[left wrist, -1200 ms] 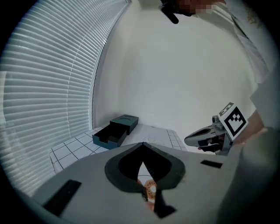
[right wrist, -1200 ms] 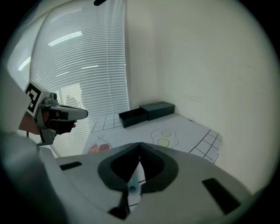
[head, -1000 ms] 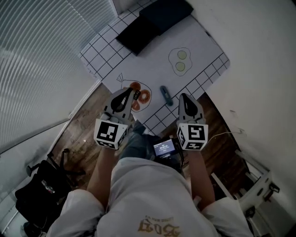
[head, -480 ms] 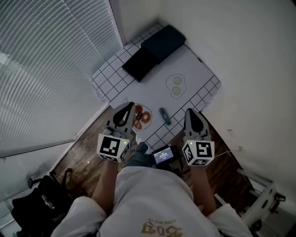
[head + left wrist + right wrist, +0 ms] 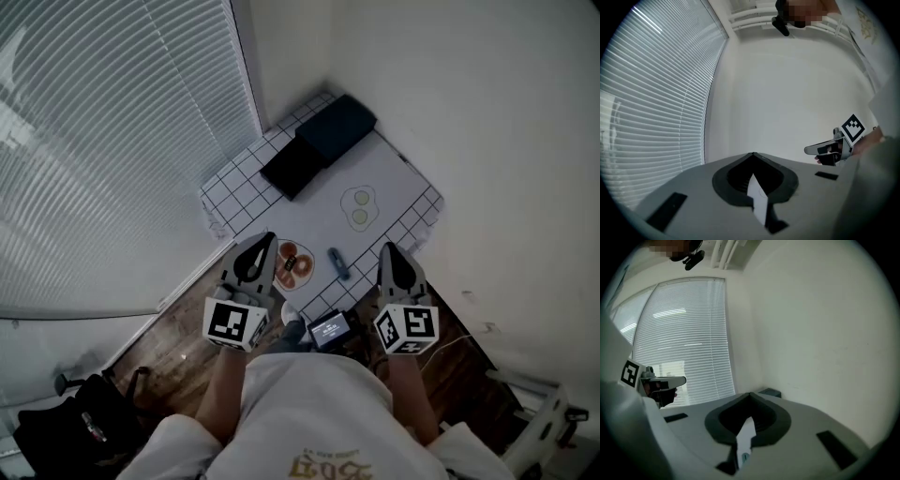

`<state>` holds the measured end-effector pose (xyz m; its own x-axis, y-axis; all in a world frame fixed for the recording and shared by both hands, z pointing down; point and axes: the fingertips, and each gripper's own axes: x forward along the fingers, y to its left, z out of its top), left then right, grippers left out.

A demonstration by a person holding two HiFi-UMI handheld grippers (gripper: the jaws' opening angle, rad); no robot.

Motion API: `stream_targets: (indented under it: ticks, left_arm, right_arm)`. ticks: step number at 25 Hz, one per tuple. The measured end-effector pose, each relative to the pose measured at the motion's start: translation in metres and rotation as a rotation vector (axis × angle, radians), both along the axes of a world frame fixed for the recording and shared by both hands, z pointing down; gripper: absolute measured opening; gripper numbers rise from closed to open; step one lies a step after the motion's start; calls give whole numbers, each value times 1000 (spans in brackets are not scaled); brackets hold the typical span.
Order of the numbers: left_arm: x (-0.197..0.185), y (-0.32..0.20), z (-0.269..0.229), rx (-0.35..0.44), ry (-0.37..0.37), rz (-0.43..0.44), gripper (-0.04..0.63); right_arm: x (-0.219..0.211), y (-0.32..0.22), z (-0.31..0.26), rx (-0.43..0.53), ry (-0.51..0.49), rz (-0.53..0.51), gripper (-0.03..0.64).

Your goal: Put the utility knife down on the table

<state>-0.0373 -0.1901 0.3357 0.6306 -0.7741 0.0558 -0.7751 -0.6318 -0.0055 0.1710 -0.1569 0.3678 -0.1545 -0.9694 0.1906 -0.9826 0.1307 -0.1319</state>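
Note:
The blue-grey utility knife [image 5: 338, 263] lies alone on the white table [image 5: 398, 183], near its grid-patterned front edge. Neither gripper touches it. In the head view my left gripper [image 5: 260, 242] hangs well above the table's front left, jaws shut and empty. My right gripper [image 5: 389, 251] is held level with it on the right, also shut with nothing in it. The left gripper view shows the left gripper [image 5: 753, 154] closed against bare wall, with the right gripper [image 5: 829, 149] beside it. In the right gripper view the right gripper [image 5: 750, 394] is closed, with the left gripper [image 5: 661, 383] at the left.
An orange ring picture [image 5: 293, 262] and a green-dotted egg picture [image 5: 358, 206] mark the table. Two dark boxes [image 5: 319, 141] sit at its far end. Window blinds [image 5: 112, 141] fill the left, a white wall [image 5: 506, 141] the right. A black bag [image 5: 56, 422] lies on the wooden floor.
Both grippers have risen together away from the table, still shut and empty. The table and knife look smaller and farther below. The knife has not moved.

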Motion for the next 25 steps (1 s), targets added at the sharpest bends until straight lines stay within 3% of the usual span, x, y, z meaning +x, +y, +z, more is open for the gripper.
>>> stream_targets:
  ticks: [8, 25]
  left_arm:
    - [-5, 6, -19, 56, 14, -10, 8]
    - [-5, 12, -22, 65, 10, -10, 8]
  right_arm:
    - [-3, 8, -10, 33, -5, 1, 8]
    - [-8, 11, -13, 32, -17, -17, 8]
